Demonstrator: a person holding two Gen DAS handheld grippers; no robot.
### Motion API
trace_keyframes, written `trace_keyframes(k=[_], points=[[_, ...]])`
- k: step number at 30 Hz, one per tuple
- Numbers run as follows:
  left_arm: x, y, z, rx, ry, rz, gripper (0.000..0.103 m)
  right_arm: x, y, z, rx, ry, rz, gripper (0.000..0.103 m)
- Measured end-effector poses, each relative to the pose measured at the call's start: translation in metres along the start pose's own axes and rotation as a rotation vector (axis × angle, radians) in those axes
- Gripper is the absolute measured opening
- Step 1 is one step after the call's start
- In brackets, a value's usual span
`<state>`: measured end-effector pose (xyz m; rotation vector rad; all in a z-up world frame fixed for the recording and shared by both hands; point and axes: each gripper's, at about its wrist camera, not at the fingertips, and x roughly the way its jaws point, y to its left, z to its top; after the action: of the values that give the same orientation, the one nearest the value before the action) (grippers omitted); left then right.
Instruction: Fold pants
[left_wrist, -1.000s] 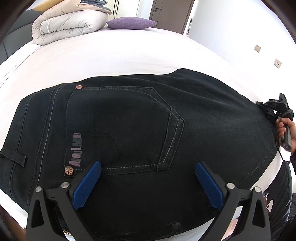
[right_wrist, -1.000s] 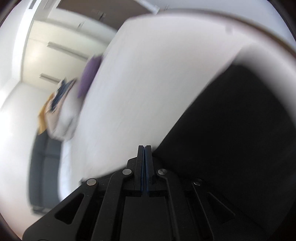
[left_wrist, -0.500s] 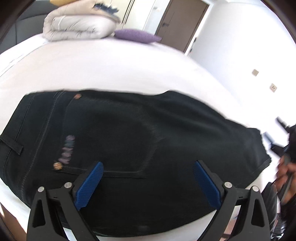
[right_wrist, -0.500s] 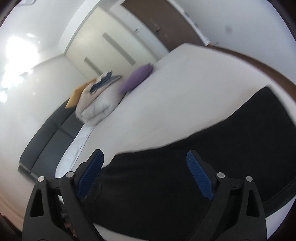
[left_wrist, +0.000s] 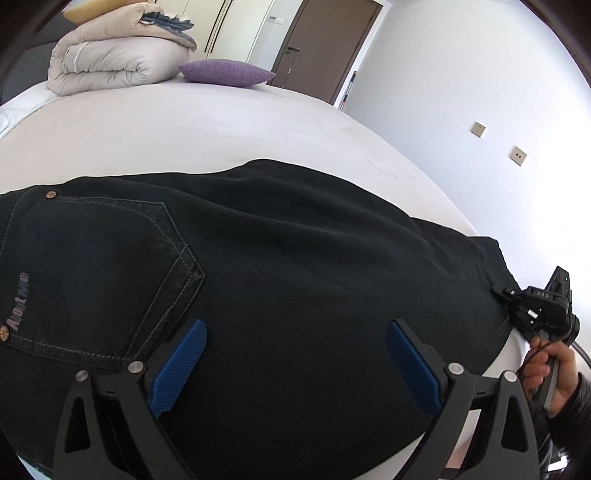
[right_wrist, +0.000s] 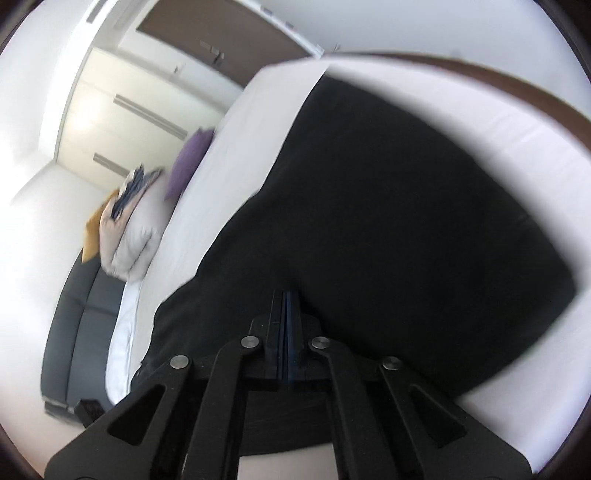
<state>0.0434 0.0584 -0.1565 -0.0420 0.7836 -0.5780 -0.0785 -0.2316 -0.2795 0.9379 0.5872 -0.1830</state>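
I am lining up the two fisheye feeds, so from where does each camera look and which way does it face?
Left wrist: sits behind the open left tongs, looking across the black pants toward the purple pillow; the right hand shows.
Right wrist: sits behind the shut right tongs, rolled sideways, looking along the pants; no hand shows.
Shared: pants, white bed, pillow, folded duvet.

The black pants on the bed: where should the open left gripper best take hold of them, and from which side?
Probably the near edge of the pants, below the back pocket. The left gripper hangs open above it. The cloth lies flat on the bed, so only an edge offers a lip; come low from the near side.
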Motion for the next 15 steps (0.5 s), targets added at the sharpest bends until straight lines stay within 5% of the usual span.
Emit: trace_keyframes(k=[3,6,7,11,15], points=[[-0.015,0.014,-0.002,-0.027,-0.007,0.003,0.094,-0.033,-0.038,0.025,0.034,-0.085,-0.036,0.0],[-0.031,0.023,0.011,-0.049,-0.036,0.039,0.093,-0.062,-0.05,0.041,0.056,-0.171,-0.165,0.0],[-0.035,0.024,0.017,-0.04,-0.052,0.039,0.093,-0.077,-0.057,0.047,0.072,-0.193,-0.225,0.009],[-0.028,0.015,0.059,0.032,-0.079,0.019,0.093,-0.091,-0.029,0.046,0.015,-0.181,-0.109,0.009],[0.017,0.02,0.091,0.087,0.008,0.034,0.093,-0.033,0.05,0.008,-0.146,0.002,0.076,0.009]])
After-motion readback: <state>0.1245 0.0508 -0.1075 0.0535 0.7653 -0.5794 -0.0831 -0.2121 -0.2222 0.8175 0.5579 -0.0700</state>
